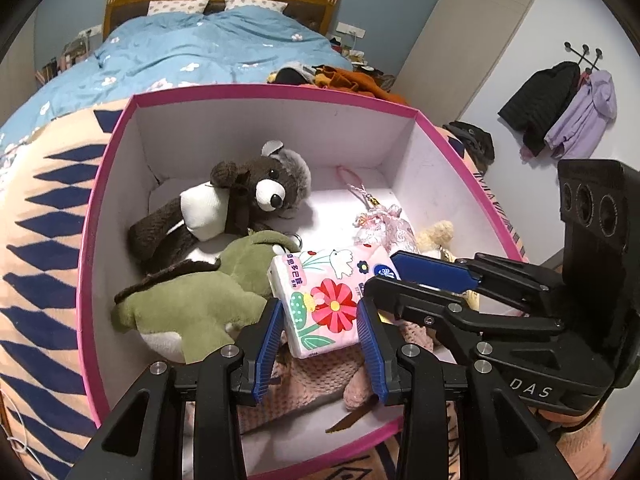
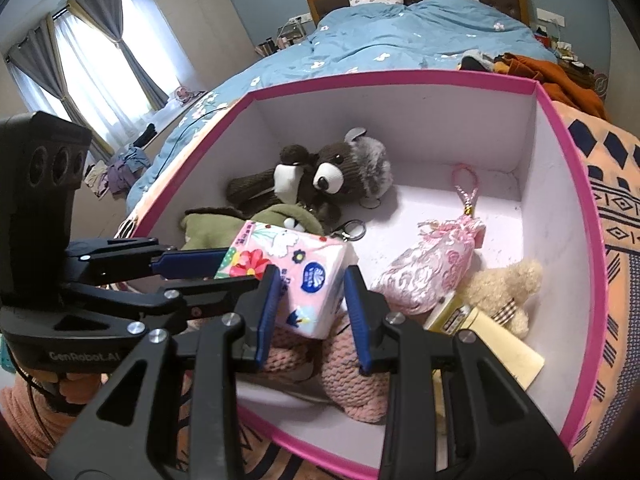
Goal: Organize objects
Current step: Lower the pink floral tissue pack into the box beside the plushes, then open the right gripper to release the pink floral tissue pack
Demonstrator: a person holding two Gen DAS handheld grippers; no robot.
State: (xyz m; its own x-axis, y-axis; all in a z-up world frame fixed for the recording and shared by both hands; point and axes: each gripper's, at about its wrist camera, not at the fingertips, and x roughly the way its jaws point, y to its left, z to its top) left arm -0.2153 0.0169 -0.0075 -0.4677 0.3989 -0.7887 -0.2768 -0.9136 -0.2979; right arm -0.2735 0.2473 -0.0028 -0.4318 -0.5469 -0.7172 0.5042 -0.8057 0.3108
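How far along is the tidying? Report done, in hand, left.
Done: the brown bear, green plush, pink pouch and cream plush lie in the pink box. In hand: the left gripper and right gripper are both shut on the floral tissue pack, held over the box's near end. Left: set the pack down and let go.
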